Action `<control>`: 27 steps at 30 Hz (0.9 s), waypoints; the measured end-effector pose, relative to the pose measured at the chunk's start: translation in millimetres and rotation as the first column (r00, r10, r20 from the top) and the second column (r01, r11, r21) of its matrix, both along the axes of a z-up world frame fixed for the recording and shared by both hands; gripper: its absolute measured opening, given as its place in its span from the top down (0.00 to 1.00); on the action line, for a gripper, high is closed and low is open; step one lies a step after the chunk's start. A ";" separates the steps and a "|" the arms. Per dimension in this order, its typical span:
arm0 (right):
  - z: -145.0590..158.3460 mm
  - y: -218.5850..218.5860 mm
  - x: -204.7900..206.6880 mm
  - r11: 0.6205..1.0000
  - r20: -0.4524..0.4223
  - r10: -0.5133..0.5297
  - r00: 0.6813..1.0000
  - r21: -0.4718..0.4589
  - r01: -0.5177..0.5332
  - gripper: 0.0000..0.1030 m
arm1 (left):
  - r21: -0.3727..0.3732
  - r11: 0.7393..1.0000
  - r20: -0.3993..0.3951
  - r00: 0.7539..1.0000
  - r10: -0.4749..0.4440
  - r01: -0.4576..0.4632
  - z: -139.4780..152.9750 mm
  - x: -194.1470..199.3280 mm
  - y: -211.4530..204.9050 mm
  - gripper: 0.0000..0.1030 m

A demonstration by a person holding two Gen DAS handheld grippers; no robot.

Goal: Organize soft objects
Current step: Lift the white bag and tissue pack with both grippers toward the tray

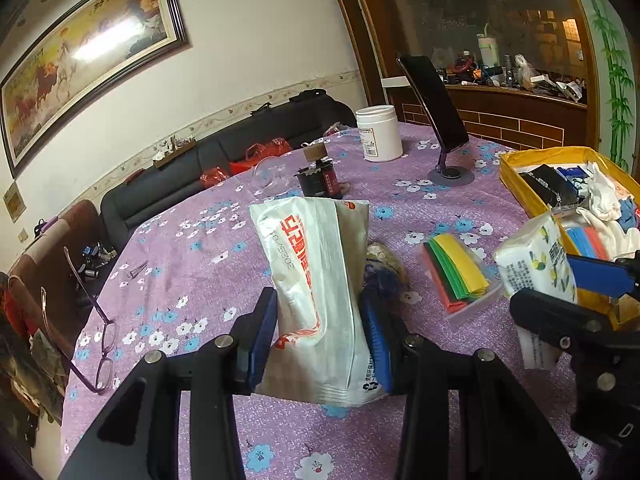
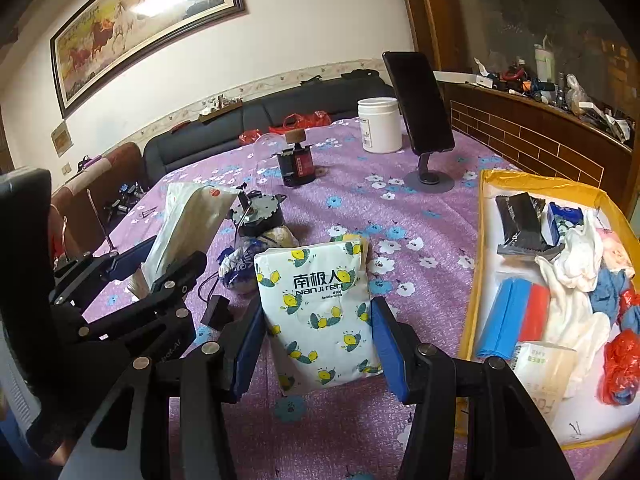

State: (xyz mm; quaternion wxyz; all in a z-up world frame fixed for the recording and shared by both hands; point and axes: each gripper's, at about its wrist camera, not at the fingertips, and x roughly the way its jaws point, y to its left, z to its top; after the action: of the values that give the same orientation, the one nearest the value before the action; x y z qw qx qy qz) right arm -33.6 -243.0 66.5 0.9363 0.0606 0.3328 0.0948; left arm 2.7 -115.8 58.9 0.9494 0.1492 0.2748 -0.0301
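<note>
My left gripper [image 1: 320, 320] is shut on a white tissue pack with red lettering [image 1: 316, 272], which stands upright between the blue pads, above the purple flowered tablecloth [image 1: 192, 264]. My right gripper [image 2: 320, 332] is shut on a white tissue pack with a lemon print [image 2: 320, 304]. The left wrist view shows that pack [image 1: 536, 264] held at the near edge of the yellow-rimmed tray [image 1: 560, 154]. In the right wrist view the left gripper [image 2: 160, 264] appears at the left with its pack [image 2: 188, 220]. The tray [image 2: 540, 182] holds white cloth [image 2: 576, 264], blue and red packs and a black pouch.
A packet of coloured plastic bags [image 1: 460, 276] lies between the two grippers. A small motor [image 2: 260, 212], a blue-white pouch [image 2: 240, 268] and a black block [image 2: 218, 312] lie near the middle. A white jar [image 1: 378, 132], a phone on a stand [image 1: 436, 104] and glasses [image 1: 100, 340] are also on the table.
</note>
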 end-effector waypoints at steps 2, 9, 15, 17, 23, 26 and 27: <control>1.9 -1.1 -1.2 1.000 0.004 -0.005 1.000 -0.001 0.005 0.45 | 0.001 1.000 0.004 1.000 -0.001 0.001 0.2 -0.8 -0.2 0.60; 10.0 -7.0 -6.9 1.000 0.023 -0.018 1.000 0.001 0.018 0.45 | 0.012 1.000 0.031 0.999 -0.008 0.008 0.7 -5.3 -3.1 0.60; 16.4 -15.2 -13.7 0.999 0.038 -0.037 0.999 0.012 0.037 0.45 | 0.031 0.999 0.050 0.999 -0.012 0.010 -0.4 -7.1 -7.0 0.60; 19.1 -19.0 -15.8 0.999 0.041 -0.042 0.998 0.019 0.041 0.45 | 0.037 0.999 0.051 0.999 -0.011 0.010 -1.2 -6.7 -7.9 0.60; 24.9 -36.6 -22.9 0.997 0.054 -0.075 0.996 0.041 0.073 0.45 | 0.032 0.999 0.043 0.999 -0.016 0.015 1.7 -6.1 -10.4 0.60; 29.3 -50.2 -26.8 0.994 0.062 -0.101 0.993 0.054 0.098 0.45 | 0.023 0.999 0.036 0.999 -0.040 0.039 6.8 -9.3 -15.4 0.60; 30.5 -54.9 -27.6 0.993 0.063 -0.109 0.992 0.059 0.106 0.45 | 0.014 0.998 0.024 0.998 -0.055 0.055 7.8 -9.6 -18.0 0.60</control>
State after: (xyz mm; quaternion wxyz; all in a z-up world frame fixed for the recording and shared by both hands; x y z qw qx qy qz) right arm -61.2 -297.9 97.0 0.9484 0.1013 0.2953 0.0555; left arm -7.0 -133.9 66.7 0.9504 0.1634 0.2593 -0.0526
